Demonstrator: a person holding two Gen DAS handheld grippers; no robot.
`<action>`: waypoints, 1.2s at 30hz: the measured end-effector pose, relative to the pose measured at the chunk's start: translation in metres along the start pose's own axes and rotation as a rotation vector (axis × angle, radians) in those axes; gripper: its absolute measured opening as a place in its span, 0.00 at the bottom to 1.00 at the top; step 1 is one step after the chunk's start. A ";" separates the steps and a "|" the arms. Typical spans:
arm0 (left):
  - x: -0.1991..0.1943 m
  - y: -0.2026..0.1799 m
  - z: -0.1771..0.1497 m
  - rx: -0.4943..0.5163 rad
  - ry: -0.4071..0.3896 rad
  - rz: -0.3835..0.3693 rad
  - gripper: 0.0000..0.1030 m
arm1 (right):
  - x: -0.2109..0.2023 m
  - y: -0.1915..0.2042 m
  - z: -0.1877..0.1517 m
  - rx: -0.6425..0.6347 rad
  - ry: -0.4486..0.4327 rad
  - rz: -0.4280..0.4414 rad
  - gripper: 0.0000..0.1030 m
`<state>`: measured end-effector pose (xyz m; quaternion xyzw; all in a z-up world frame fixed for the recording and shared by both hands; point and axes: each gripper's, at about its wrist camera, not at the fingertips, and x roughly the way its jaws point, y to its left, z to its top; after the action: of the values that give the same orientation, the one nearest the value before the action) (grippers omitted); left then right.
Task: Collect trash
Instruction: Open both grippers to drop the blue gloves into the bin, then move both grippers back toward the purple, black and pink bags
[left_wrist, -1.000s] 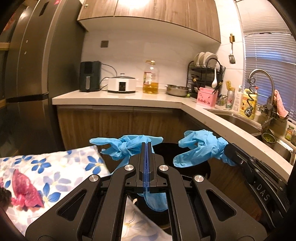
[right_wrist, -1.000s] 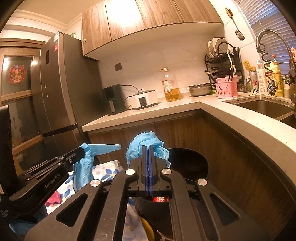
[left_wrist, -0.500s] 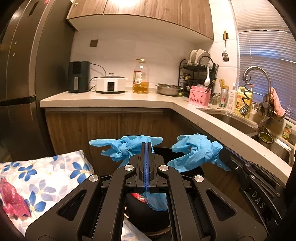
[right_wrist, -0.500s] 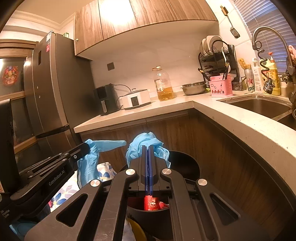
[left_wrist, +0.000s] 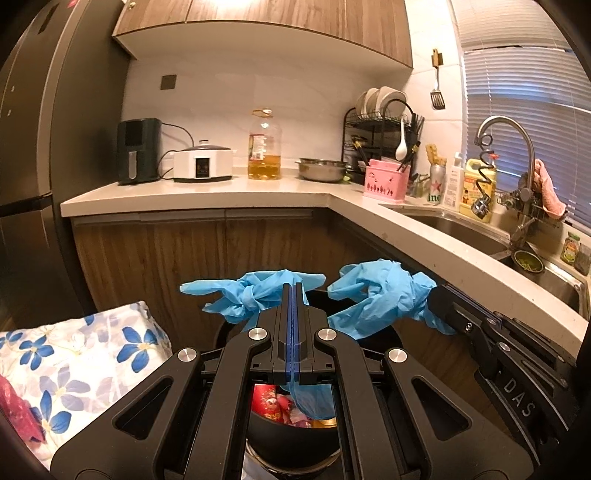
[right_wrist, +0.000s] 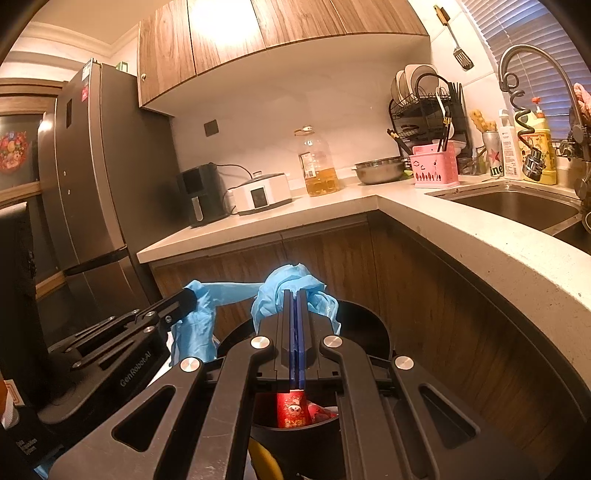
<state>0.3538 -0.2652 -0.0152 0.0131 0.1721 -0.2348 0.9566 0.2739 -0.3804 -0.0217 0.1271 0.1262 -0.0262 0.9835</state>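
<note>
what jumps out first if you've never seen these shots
Two crumpled blue gloves stand out: one pinched in the shut left tool, its glove bunched at the tips, the other glove clamped in the right tool. Both hang over a black trash bin at the foot of the wooden cabinets, already holding red packaging. To the left lies a blue-flowered cloth.

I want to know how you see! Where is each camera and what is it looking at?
Left wrist: sits on the left gripper, facing the kitchen corner; the right gripper shows at its right.
Right wrist: sits on the right gripper, facing the same corner; the left gripper at its left.
Both show blue gloves, black bin, oil bottle.
</note>
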 end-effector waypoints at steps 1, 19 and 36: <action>0.002 0.000 -0.001 0.000 0.001 -0.006 0.00 | 0.001 0.000 0.000 0.001 0.002 -0.001 0.02; 0.001 0.033 -0.015 -0.101 -0.003 -0.007 0.62 | 0.028 -0.008 -0.010 0.029 0.073 -0.013 0.19; -0.089 0.081 -0.053 -0.184 -0.016 0.254 0.94 | -0.003 0.018 -0.026 -0.012 0.078 -0.005 0.66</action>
<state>0.2992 -0.1479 -0.0396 -0.0550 0.1822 -0.0953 0.9771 0.2667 -0.3561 -0.0405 0.1216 0.1648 -0.0231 0.9785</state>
